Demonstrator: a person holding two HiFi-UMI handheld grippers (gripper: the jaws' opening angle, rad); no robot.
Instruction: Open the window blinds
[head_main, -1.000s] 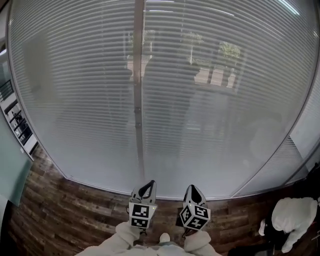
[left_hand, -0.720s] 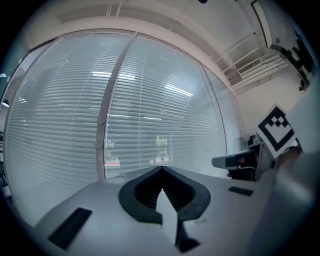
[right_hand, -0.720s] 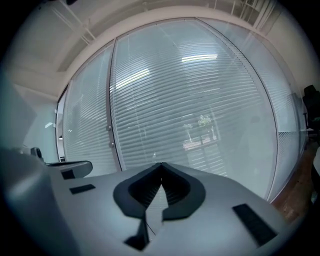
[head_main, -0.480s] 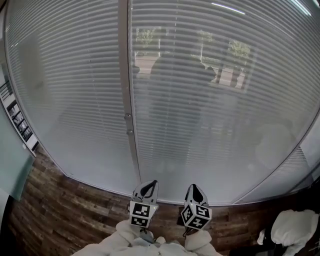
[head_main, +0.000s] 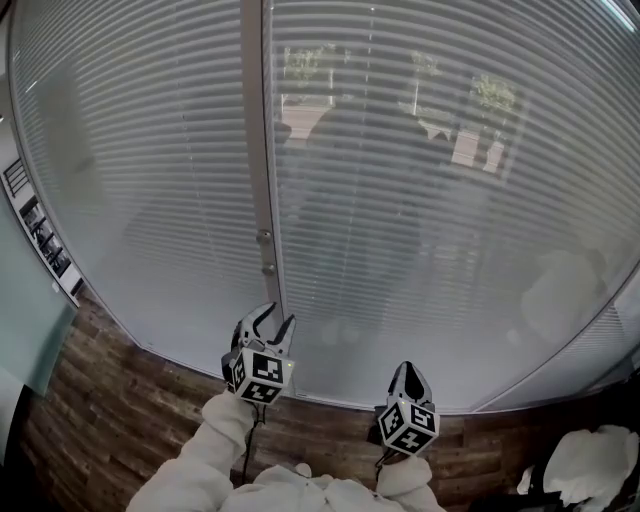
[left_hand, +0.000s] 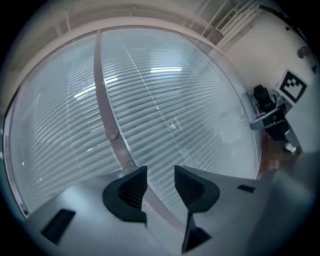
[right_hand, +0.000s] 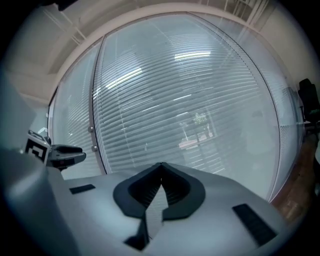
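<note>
Your left gripper is held close to the vertical frame post, just below the post's two knobs. Its fingers have just been opening and stand apart with nothing gripped between them. Your right gripper sits lower and to the right. Its fingers are pressed together, empty. The window blinds hang directly ahead with horizontal slats, on both sides of the post.

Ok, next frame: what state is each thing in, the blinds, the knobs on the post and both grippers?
Window blinds: fully down, slats tilted nearly shut.
Post knobs: untouched, no gripper on them.
Left gripper: open, jaws have just been opening, nothing between them.
Right gripper: shut, empty.
</note>
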